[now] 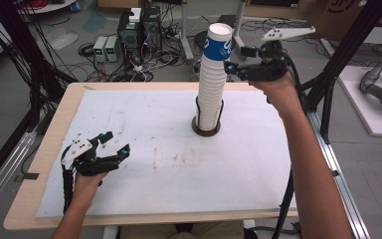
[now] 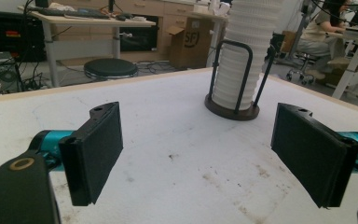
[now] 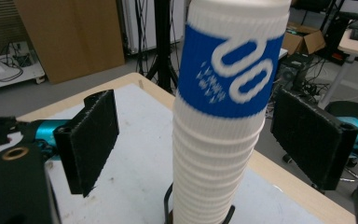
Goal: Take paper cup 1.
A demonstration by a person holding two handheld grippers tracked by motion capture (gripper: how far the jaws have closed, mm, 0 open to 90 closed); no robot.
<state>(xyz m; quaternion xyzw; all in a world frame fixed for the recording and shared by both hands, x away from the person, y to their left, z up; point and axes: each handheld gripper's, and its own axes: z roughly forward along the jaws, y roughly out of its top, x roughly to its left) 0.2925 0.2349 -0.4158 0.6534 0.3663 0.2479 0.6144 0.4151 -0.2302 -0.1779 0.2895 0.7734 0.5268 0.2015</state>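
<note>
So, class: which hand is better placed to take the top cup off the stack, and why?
The right. Its claw is raised beside the top cup of the stack, open, with a jaw on either side of it and not touching. The left claw sits low over the table, open, far from the stack.

Even, diffuse indoor light is seen in all three views, and no hard shadows are cast on the table [image 1: 144,199]. In the high view only a faint soft shadow is thrown under the left gripper [image 1: 113,144], and no glare is found on the white mat. Straight frame posts at the edges of that view are slightly bowed by the wide lens. In the left gripper view both jaws are rendered sharply, while the room beyond them is softer and bright at the upper right. In the right gripper view the top cup [image 3: 230,70], between the jaws, is smeared by motion blur; its blue print is streaked.
</note>
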